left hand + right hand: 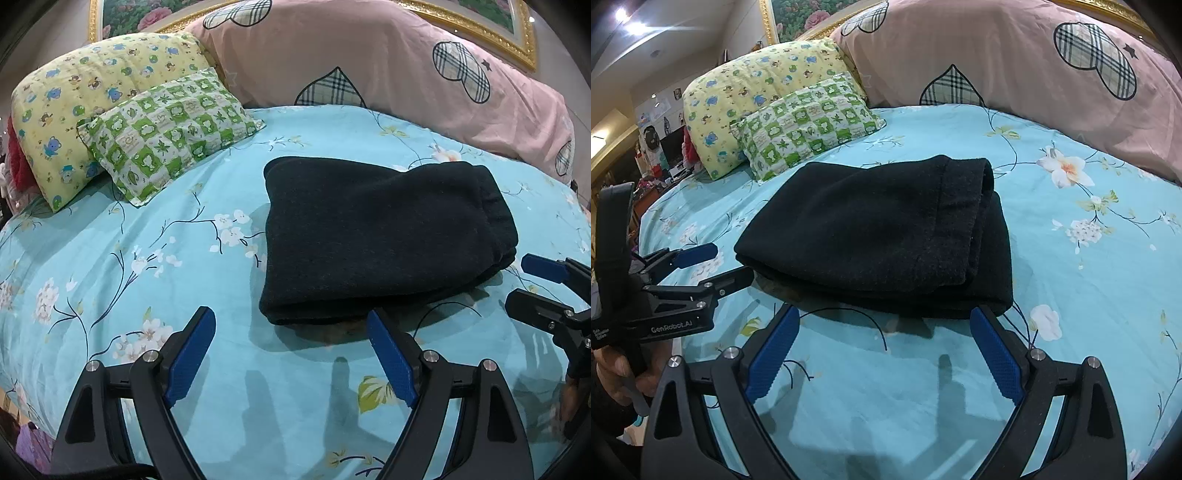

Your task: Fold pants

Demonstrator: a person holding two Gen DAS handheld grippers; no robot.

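This is a bedroom in a home. A bed (110, 280) with a light blue flowered sheet fills both views. At its far side lie a yellow pillow (85, 92) printed with bears, a smaller green checked pillow (170, 129) leaning on it, and a big pink quilt (369, 62). Behind them hangs a gold-framed flower picture (517, 33). Far left, cluttered shelves (661, 147) show.

Dark navy-black fleece pants (384, 236) (879, 236): folded into a compact, roughly rectangular bundle of several stacked layers. Lies flat on the light blue floral bedsheet (147, 258), mid-bed. Rounded fold edge on the left, layered edges and a cuff-like band on the right. Nothing touching it.
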